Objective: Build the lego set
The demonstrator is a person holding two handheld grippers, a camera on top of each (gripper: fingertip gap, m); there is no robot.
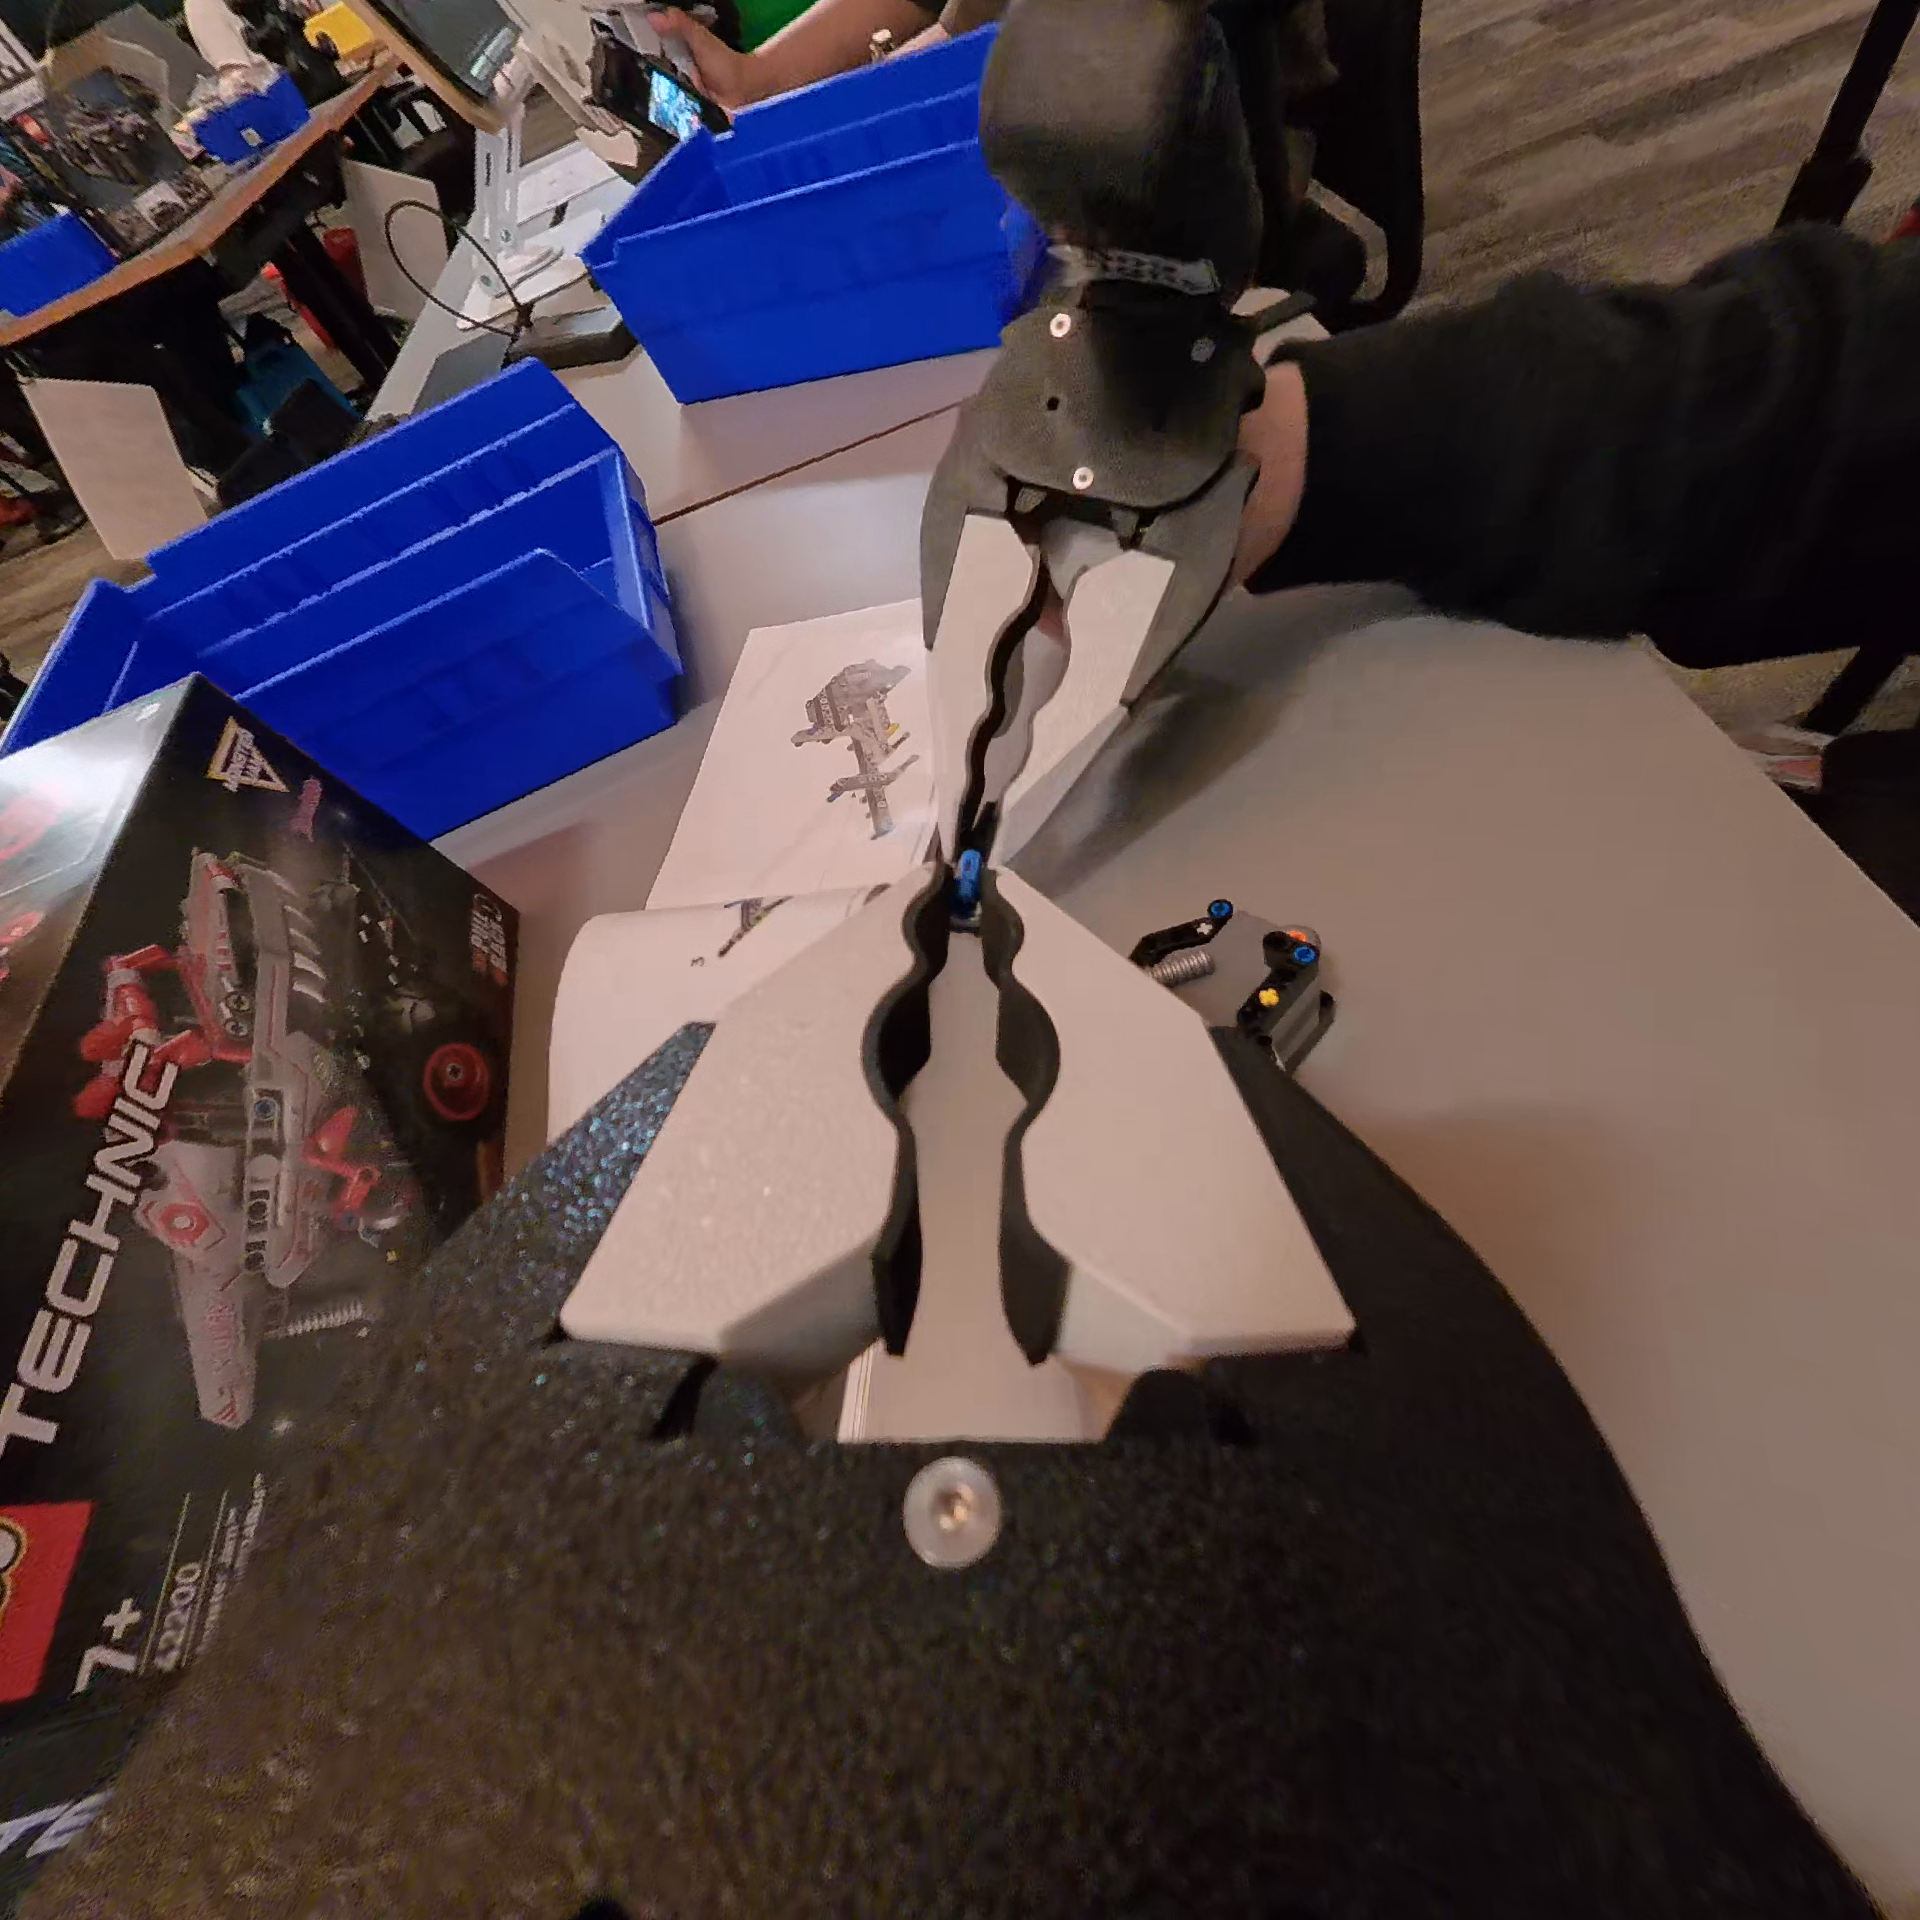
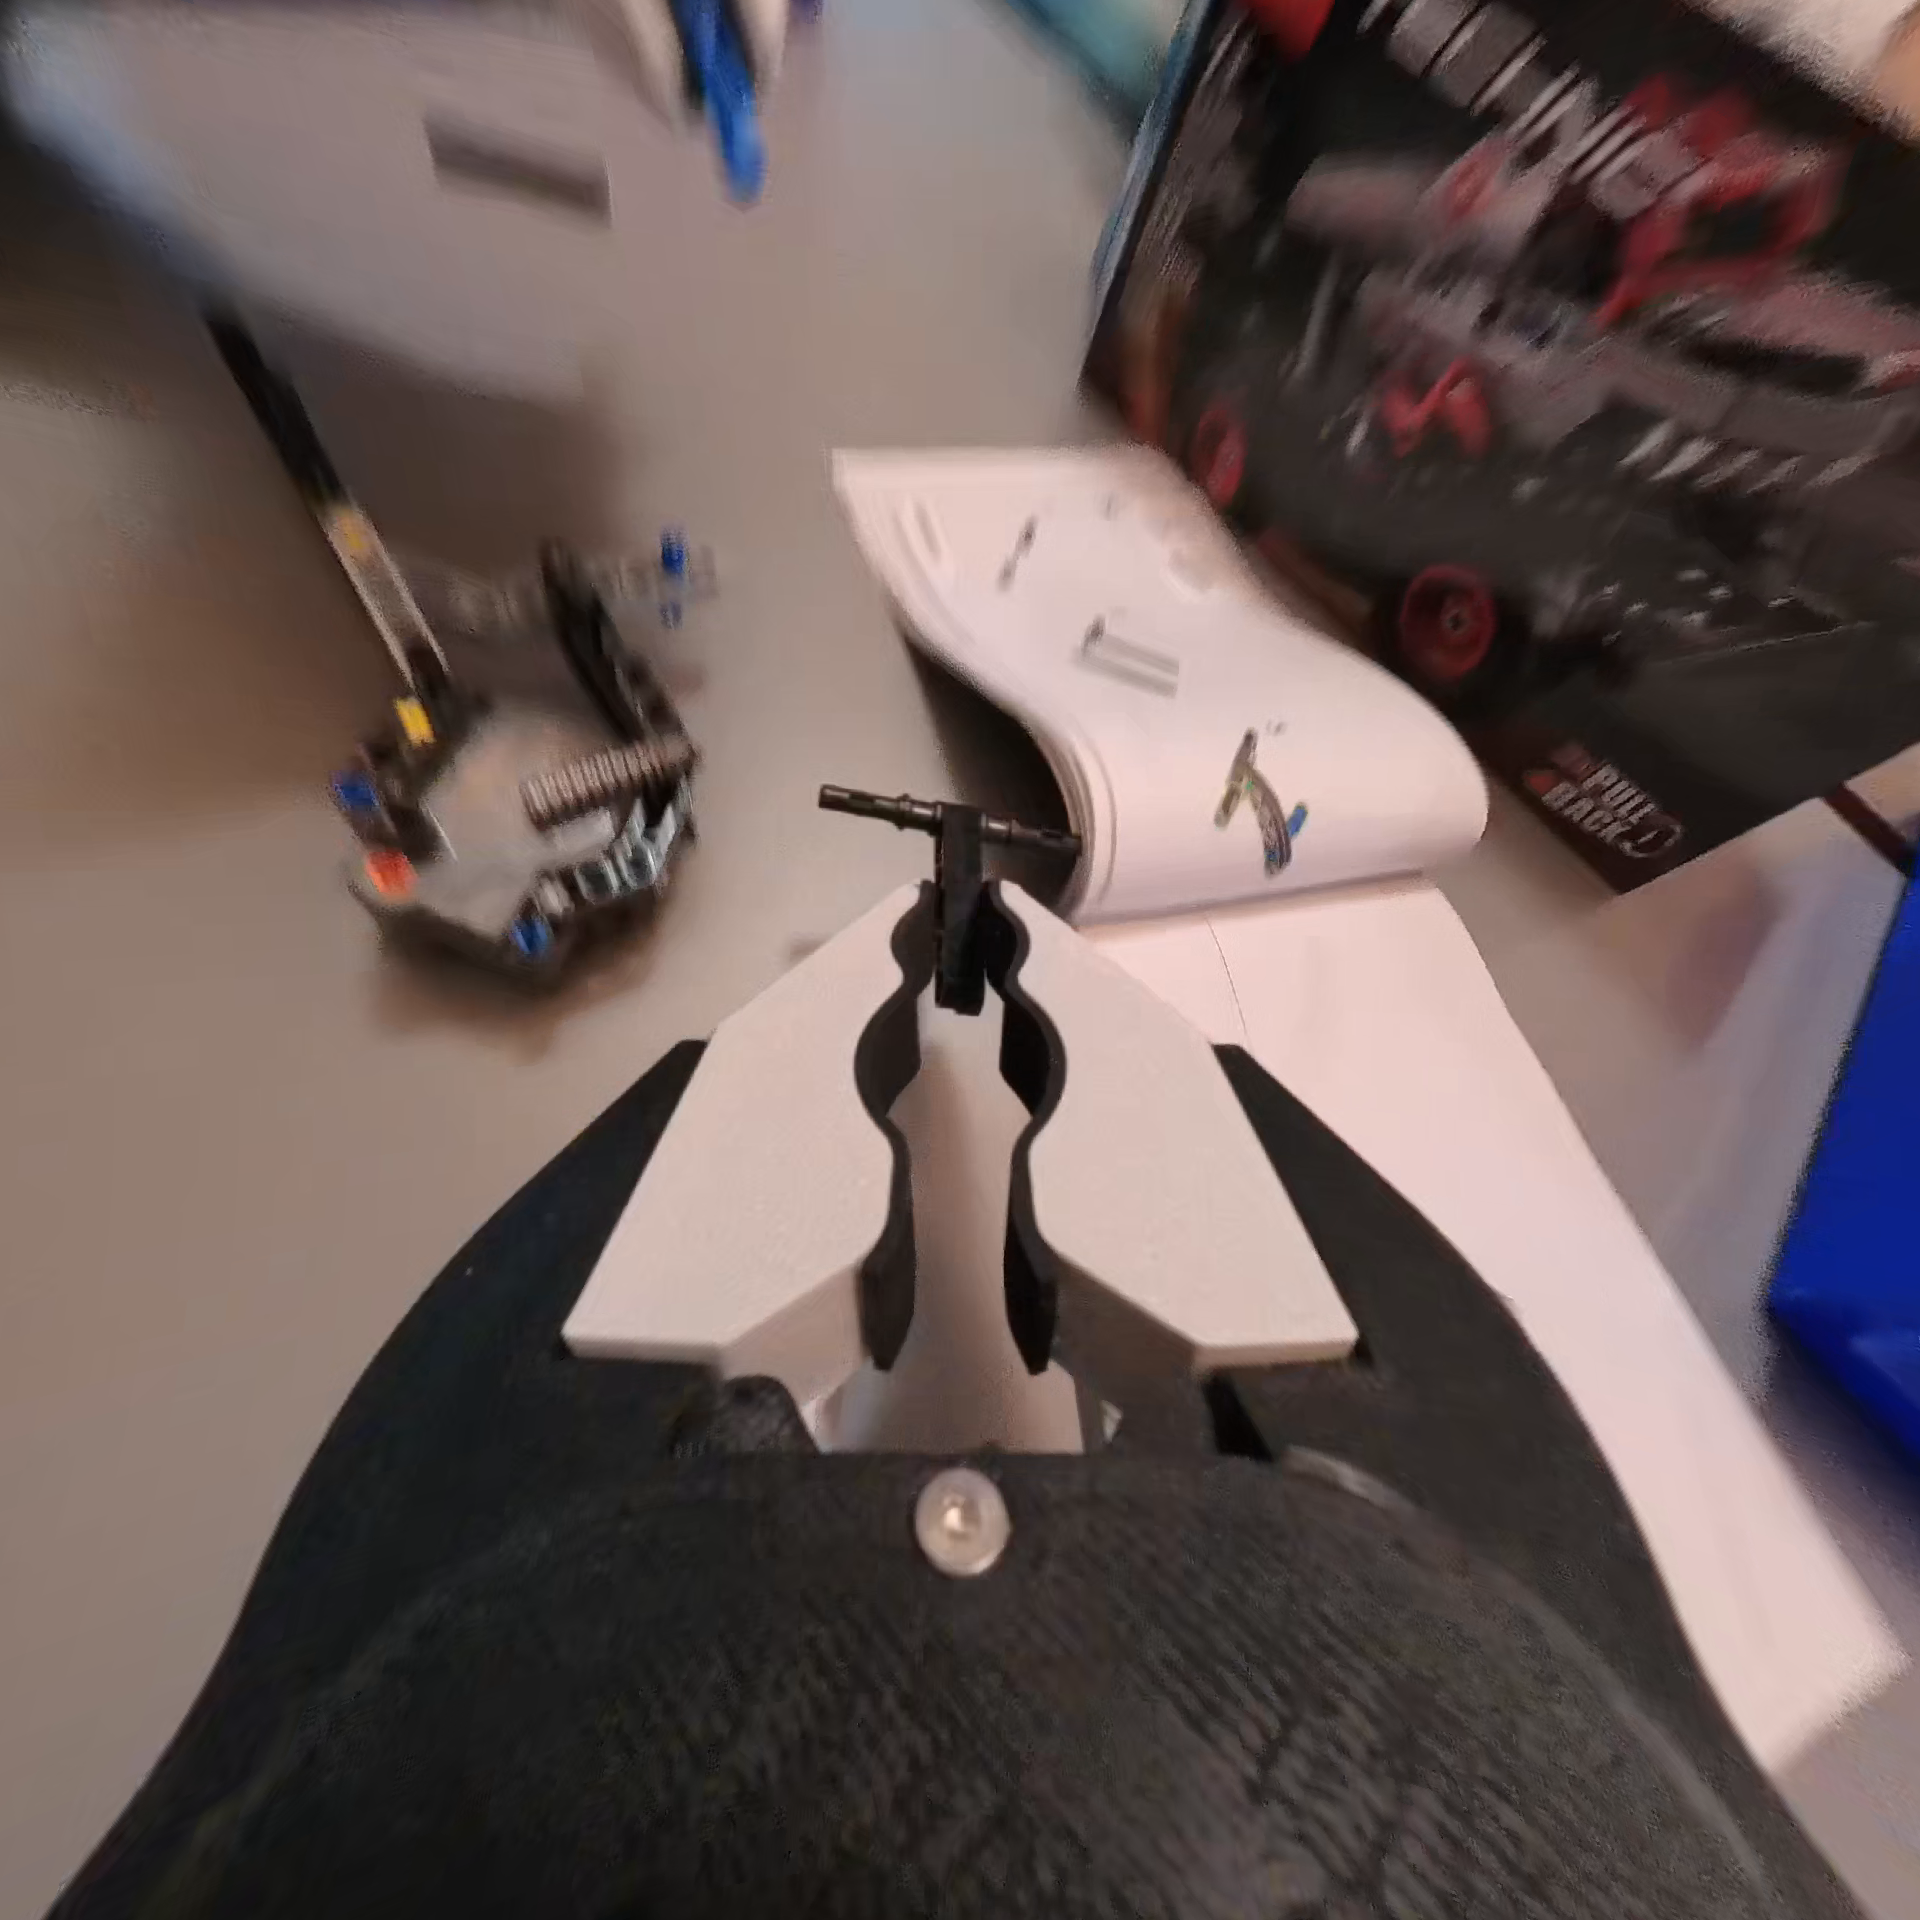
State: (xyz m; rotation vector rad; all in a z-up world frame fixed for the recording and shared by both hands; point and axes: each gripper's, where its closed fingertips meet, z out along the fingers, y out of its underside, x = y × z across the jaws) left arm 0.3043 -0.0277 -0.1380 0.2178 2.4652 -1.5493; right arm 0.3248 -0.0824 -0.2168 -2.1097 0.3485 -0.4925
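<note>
Left tongs point(image 1: 961, 894): closed on a small blue pin point(image 1: 968, 868), pinched at the very tips, held above the counter point(image 1: 1507, 935).
Right tongs point(image 2: 961, 894): closed on a black connector piece point(image 2: 956, 831) with a thin cross-axle through its top; tips meet the left tongs' tips over the open instruction booklet point(image 2: 1195, 727).
Step (judged): mating the blue pin with the black piece in mid-air.
Partial build point(image 1: 1247, 971): black and grey frame with a metal spring, lying on the counter just right of the tongs, apart from both.
Set box point(image 1: 208, 1091): one, standing at the counter's left edge beside the booklet.
Blue bins point(image 1: 436, 582): two stacks visible along the counter's far edge; contents hidden.
Risk 1: pin held by its end only; an off-axis push could pivot it out of the grip and drop it onto the booklet.
Risk 2: right wrist view is motion-blurred, so alignment is hard to confirm.
Count: tongs 2; blue pin 1; black piece 1; partial build 1; booklet 1; box 1.
</note>
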